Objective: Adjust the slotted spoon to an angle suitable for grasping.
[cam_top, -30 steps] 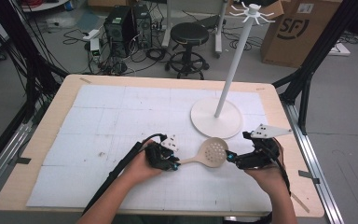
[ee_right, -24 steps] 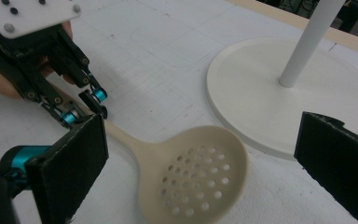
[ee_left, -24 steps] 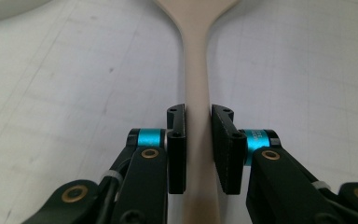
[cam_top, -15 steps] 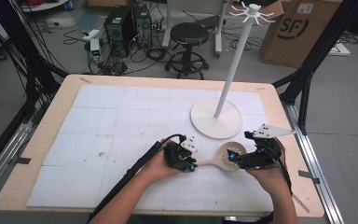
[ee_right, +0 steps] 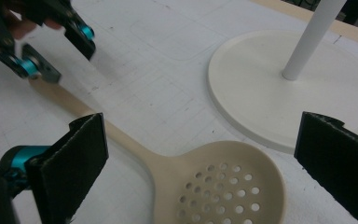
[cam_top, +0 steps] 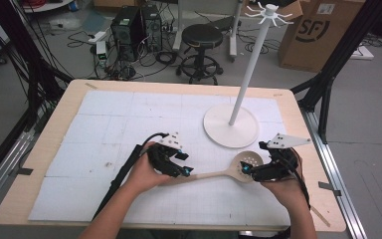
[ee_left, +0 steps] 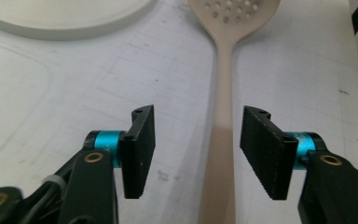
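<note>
A beige slotted spoon (cam_top: pixel 229 170) lies flat on the white-matted surface (cam_top: pixel 129 114), its perforated bowl at five o'clock from the white stand's base (cam_top: pixel 230 126), as the left claw (cam_top: pixel 185 171) straddles its handle with jaws spread and the right claw (cam_top: pixel 247 169) gapes wide over the bowl.

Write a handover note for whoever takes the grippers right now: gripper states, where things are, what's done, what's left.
Left gripper: open, jaws astride the slotted spoon handle, not closed on it.
Right gripper: open, jaws either side of the spoon's perforated bowl.
Spoon: flat on the white mat, bowl next to the base of the hook stand.
Done: both grippers lined up on the spoon.
Left: probably grip, lift and hang it on the stand.
</note>
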A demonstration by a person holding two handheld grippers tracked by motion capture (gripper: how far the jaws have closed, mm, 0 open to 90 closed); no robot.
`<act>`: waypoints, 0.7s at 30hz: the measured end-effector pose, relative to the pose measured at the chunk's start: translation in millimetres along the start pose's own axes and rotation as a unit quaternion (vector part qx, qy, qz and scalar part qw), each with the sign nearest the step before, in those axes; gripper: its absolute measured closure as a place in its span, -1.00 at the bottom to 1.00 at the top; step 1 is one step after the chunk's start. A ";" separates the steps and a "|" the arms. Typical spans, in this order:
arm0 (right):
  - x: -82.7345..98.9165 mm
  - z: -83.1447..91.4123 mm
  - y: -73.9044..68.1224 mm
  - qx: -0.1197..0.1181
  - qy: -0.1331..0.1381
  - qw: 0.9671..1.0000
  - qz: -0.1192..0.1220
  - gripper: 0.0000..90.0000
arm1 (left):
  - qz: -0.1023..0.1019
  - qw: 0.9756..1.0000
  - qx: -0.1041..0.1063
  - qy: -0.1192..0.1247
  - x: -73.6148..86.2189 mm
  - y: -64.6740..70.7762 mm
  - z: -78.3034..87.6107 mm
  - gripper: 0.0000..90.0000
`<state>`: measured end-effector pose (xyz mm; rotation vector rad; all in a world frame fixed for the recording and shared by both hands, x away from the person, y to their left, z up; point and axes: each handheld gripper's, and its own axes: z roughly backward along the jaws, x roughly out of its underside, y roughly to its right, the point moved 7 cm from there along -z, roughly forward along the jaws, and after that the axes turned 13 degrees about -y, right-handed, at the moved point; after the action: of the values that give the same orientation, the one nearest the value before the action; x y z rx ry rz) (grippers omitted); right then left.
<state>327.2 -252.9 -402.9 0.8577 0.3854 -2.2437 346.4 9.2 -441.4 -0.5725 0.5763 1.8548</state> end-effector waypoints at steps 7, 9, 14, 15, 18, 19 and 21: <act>0.1 -4.8 -2.4 0.000 -0.007 1.000 0.002 -0.97 | 0.025 0.999 -0.015 0.036 24.6 -12.0 39.0 -0.24; -0.1 -5.3 -2.8 -0.001 -0.010 1.000 0.003 -0.97 | 0.032 0.998 -0.019 0.049 32.4 -15.3 48.6 -0.28; -1.5 -3.1 -3.2 0.000 -0.005 1.000 0.001 -0.97 | 0.055 0.995 -0.029 0.079 50.3 -27.4 67.2 -0.38; -1.5 -3.2 -3.4 -0.001 -0.005 1.000 0.001 -0.97 | 0.057 0.995 -0.032 0.077 52.6 -29.7 70.1 -0.40; -0.5 -5.4 -4.6 -0.003 -0.010 1.000 0.001 -0.97 | 0.058 0.993 -0.037 0.093 55.6 -32.5 81.0 -0.48; -0.3 -7.1 -5.1 -0.002 -0.012 1.000 0.003 -0.97 | 0.059 0.993 -0.038 0.095 56.9 -33.0 84.0 -0.49; 0.4 -10.2 -7.2 -0.005 -0.020 1.000 0.005 -0.97 | 0.059 0.993 -0.040 0.095 61.0 -34.6 88.7 -0.51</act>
<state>326.7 -242.9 -410.5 0.8071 0.3727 -2.2446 348.8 119.2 -415.7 -0.7895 0.6764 1.9533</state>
